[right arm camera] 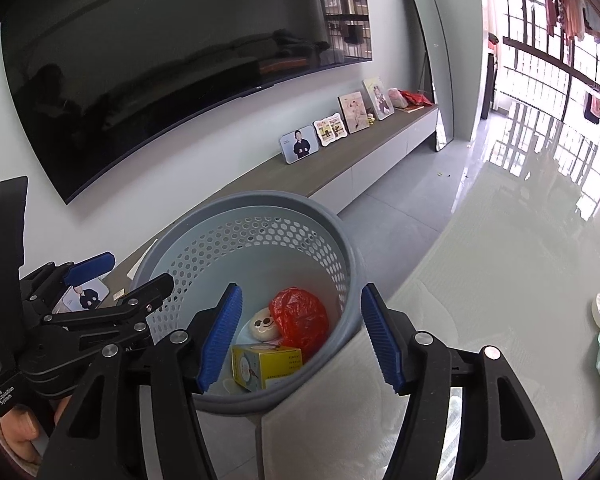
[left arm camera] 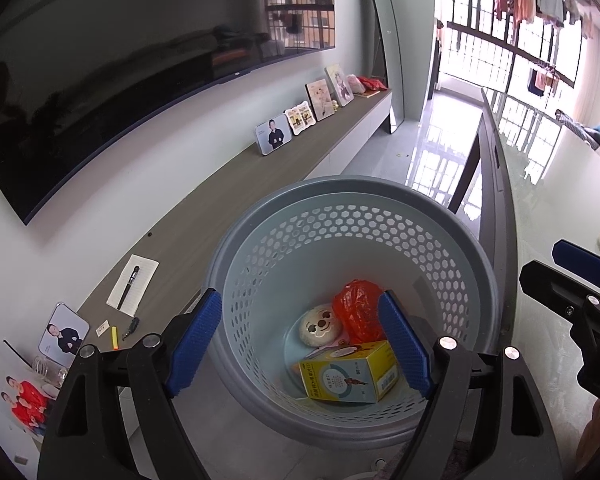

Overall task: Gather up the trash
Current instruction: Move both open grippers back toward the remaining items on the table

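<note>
Left wrist view: the left tool (left arm camera: pixel 300 344) hangs open and empty over the bin (left arm camera: pixel 476 264), which holds a yellow box (left arm camera: pixel 348 376), red bag (left arm camera: pixel 358 308) and round toy (left arm camera: pixel 318 328). Beside it the right tool (right arm camera: pixel 300 336) gapes empty above the table (right arm camera: pixel 500 272) edge.

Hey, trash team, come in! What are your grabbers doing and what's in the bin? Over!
Left gripper open, empty, over the bin. Right gripper open, empty. Inside: red bag, yellow box, round smiley thing. Nothing blocking.
</note>
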